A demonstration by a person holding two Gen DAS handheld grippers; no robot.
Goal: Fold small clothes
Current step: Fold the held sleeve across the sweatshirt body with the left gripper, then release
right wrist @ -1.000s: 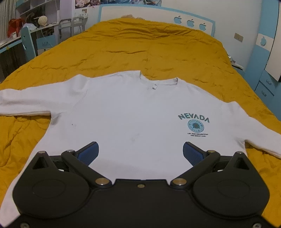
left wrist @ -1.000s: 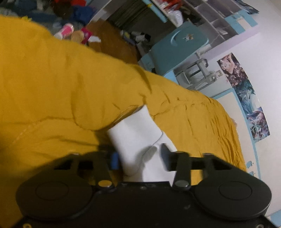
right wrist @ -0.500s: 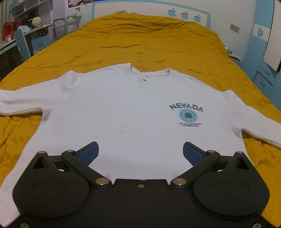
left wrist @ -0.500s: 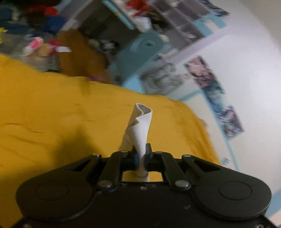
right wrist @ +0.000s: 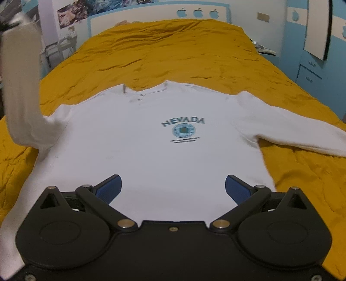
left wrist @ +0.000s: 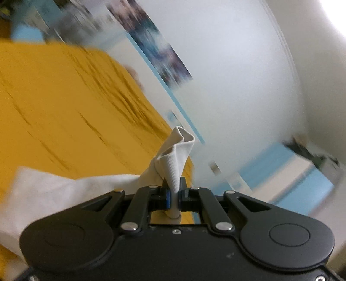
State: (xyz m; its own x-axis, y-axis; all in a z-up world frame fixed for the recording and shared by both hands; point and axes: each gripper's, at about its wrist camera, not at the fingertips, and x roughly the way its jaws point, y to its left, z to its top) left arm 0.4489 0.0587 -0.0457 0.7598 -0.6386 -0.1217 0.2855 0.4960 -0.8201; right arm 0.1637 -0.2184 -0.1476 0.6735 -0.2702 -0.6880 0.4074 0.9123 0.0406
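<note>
A white long-sleeved shirt (right wrist: 151, 147) with a blue NEVADA print lies face up on the yellow bedspread (right wrist: 162, 49). My left gripper (left wrist: 174, 200) is shut on the ribbed cuff (left wrist: 176, 155) of one sleeve, which stands up between its jaws. In the right wrist view that sleeve (right wrist: 21, 90) rises steeply off the bed at the far left. The other sleeve (right wrist: 302, 129) lies flat, stretched out to the right. My right gripper (right wrist: 173, 188) hangs open over the shirt's lower hem, with nothing between its fingers.
A white and blue headboard (right wrist: 151, 15) closes the far end of the bed. Blue drawers (right wrist: 311, 73) stand along the right side. A metal rack (right wrist: 58, 47) stands to the left of the bed. Bare bedspread surrounds the shirt on all sides.
My left gripper closed on the sleeve cuff, then swung up and across, lifting the sleeve off the bed. The right gripper drifted along the hem and stayed open.
</note>
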